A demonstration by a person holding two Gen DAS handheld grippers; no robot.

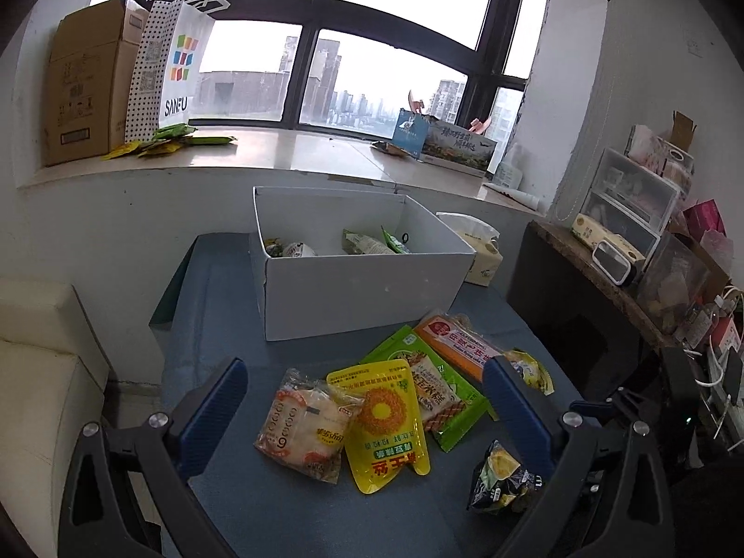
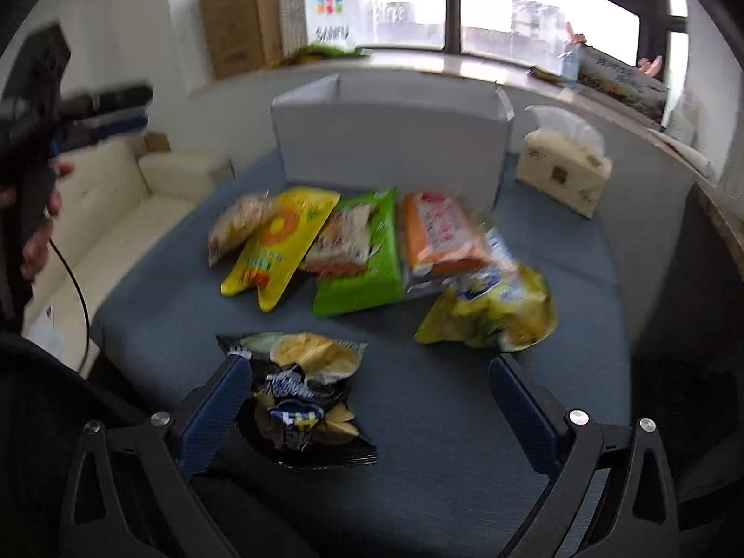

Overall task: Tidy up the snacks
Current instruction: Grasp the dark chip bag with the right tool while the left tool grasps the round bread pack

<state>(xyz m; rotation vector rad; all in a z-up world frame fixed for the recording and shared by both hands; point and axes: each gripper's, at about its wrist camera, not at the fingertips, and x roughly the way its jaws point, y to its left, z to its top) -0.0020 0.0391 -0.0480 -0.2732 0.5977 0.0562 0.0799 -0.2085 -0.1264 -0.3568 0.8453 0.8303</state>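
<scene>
A white box [image 1: 353,288] stands at the back of the blue table, with a few snack packs inside. In front of it lie a pale bun pack [image 1: 302,428], a yellow pouch [image 1: 386,423], a green pack [image 1: 432,390], an orange pack [image 1: 460,339], a yellow chip bag [image 2: 493,311] and a black chip bag [image 1: 502,479]. My left gripper [image 1: 362,414] is open and empty above the bun and yellow pouch. My right gripper [image 2: 372,400] is open and empty over the black chip bag [image 2: 302,400], which lies by its left finger. The right view is blurred.
A tissue pack [image 2: 562,172] stands right of the box. A cream sofa [image 1: 42,381] sits left of the table. A cluttered shelf [image 1: 641,251] is at the right. The windowsill holds a cardboard box [image 1: 88,79], a paper bag [image 1: 172,65] and more snacks [image 1: 172,139].
</scene>
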